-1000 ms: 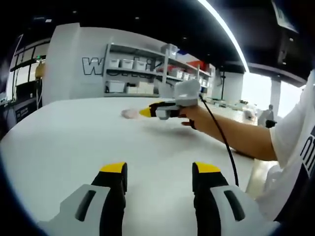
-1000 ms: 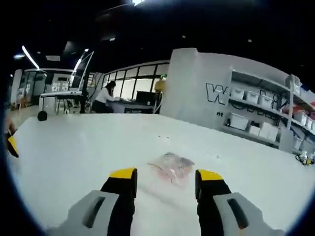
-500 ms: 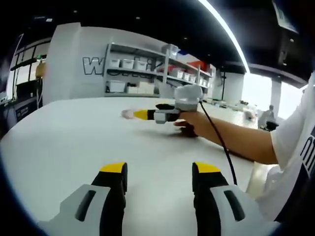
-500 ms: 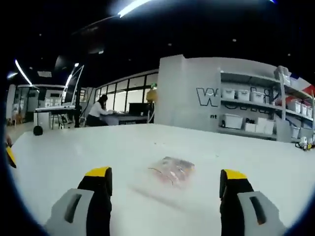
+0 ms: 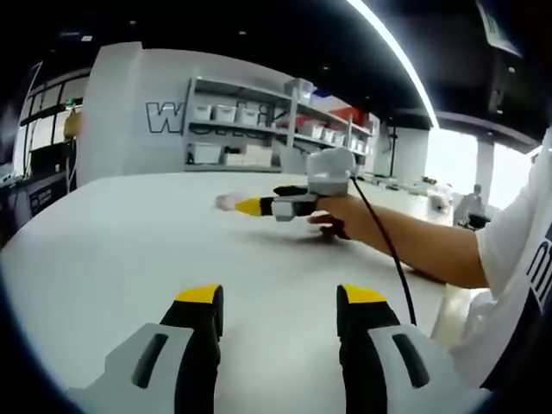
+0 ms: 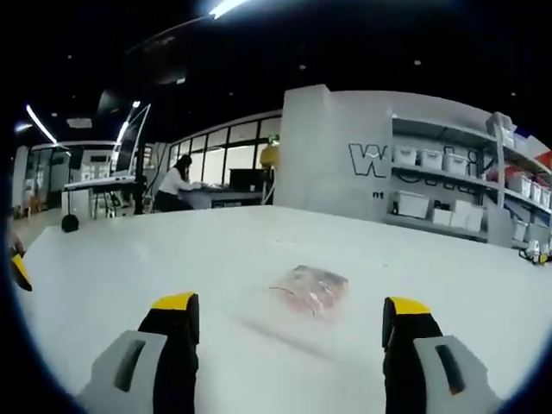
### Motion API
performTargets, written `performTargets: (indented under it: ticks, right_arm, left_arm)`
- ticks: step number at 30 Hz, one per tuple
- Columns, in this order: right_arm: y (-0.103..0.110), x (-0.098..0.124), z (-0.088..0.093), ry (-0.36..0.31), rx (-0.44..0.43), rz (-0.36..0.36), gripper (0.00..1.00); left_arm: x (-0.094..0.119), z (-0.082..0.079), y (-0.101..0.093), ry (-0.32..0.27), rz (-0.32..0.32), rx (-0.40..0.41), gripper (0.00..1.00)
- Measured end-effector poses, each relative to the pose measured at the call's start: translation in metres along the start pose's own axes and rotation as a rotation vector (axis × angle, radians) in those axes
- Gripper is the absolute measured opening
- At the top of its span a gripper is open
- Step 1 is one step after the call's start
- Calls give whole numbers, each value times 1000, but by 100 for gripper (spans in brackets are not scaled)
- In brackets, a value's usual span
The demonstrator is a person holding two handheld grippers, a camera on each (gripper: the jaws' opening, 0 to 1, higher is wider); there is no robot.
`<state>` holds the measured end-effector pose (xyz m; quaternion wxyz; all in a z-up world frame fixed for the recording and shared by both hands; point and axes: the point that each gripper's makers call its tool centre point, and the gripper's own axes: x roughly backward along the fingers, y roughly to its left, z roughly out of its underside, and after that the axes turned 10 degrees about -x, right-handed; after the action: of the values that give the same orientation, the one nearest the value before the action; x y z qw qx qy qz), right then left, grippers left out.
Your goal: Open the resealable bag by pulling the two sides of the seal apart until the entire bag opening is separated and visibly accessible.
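A small clear resealable bag (image 6: 310,289) with pinkish contents lies flat on the white table (image 6: 129,259), a short way ahead of my right gripper (image 6: 291,309), which is open wide with nothing between its yellow-tipped fingers. From the left gripper view the same bag (image 5: 227,201) is a small pale shape far across the table, just beyond the tips of the right gripper (image 5: 255,206), held by a person's hand. My left gripper (image 5: 280,302) hovers open over bare tabletop near the front edge, far from the bag.
A person's forearm (image 5: 414,241) and a black cable (image 5: 388,250) reach in from the right. Grey shelves (image 5: 250,129) with white bins stand behind the table. A seated person (image 6: 177,185) works at a distant desk.
The right gripper's jaws opened wider a second ago and have stayed so. It has edged closer to the bag. The left gripper has not moved.
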<state>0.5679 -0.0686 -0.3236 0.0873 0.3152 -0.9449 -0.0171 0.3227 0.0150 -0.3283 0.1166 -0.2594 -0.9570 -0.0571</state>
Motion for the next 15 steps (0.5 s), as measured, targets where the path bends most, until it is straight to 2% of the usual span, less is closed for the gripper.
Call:
performTargets:
  ticks: [8, 15]
  right_arm:
    - [5, 5, -9, -14, -1, -11, 86]
    - [6, 10, -6, -3, -11, -20, 81]
  left_arm:
    - [0, 0, 0, -3, -1, 0, 53]
    - [0, 0, -1, -5, 0, -1, 53]
